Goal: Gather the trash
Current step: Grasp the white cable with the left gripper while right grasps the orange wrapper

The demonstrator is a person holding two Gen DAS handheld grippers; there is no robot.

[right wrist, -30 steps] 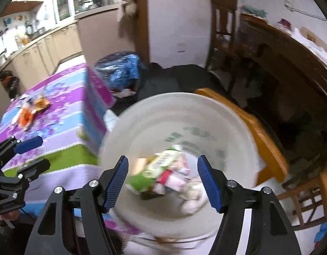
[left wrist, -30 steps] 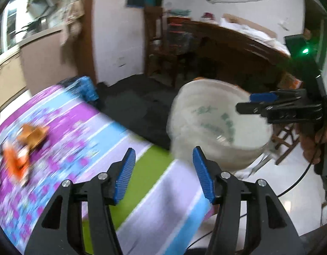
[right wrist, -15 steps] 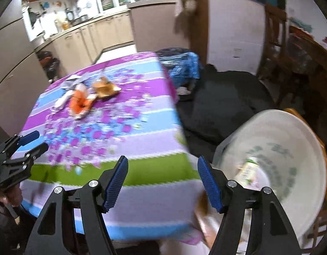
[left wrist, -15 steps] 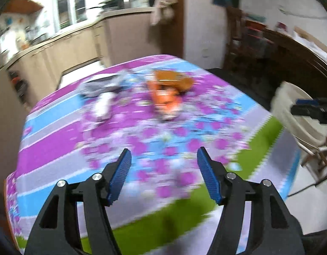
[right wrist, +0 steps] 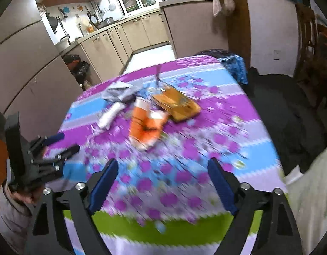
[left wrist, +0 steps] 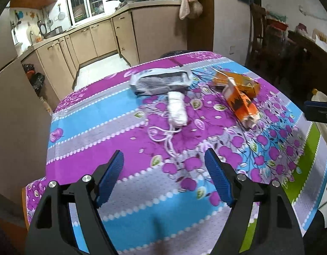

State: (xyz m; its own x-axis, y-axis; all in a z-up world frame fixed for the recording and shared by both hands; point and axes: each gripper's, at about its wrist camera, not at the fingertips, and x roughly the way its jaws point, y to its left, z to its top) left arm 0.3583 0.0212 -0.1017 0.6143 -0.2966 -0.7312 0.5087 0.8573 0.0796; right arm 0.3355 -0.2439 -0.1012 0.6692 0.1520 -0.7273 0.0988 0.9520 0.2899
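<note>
Trash lies on a purple, blue and green flowered tablecloth (left wrist: 99, 131): an orange carton (left wrist: 241, 103) lying flat, a flattened orange-yellow box (left wrist: 241, 80), a grey-white plastic package (left wrist: 161, 80) and a white roll with loose string (left wrist: 177, 110). My left gripper (left wrist: 164, 180) is open and empty above the near part of the table. My right gripper (right wrist: 162, 184) is open and empty above the table's green stripe; the orange carton (right wrist: 145, 125) lies ahead of it. The white trash bucket (right wrist: 312, 191) is at the right edge.
Kitchen cabinets (left wrist: 89, 40) stand behind the table. A bin with a blue bag (right wrist: 233, 63) sits past the table's far corner. Black bags (right wrist: 78, 68) lie on the floor at left. Dark furniture (left wrist: 301, 53) stands at right.
Both grippers have swung left, away from the white bucket and over the table. The trash on the cloth has come into the centre of both views.
</note>
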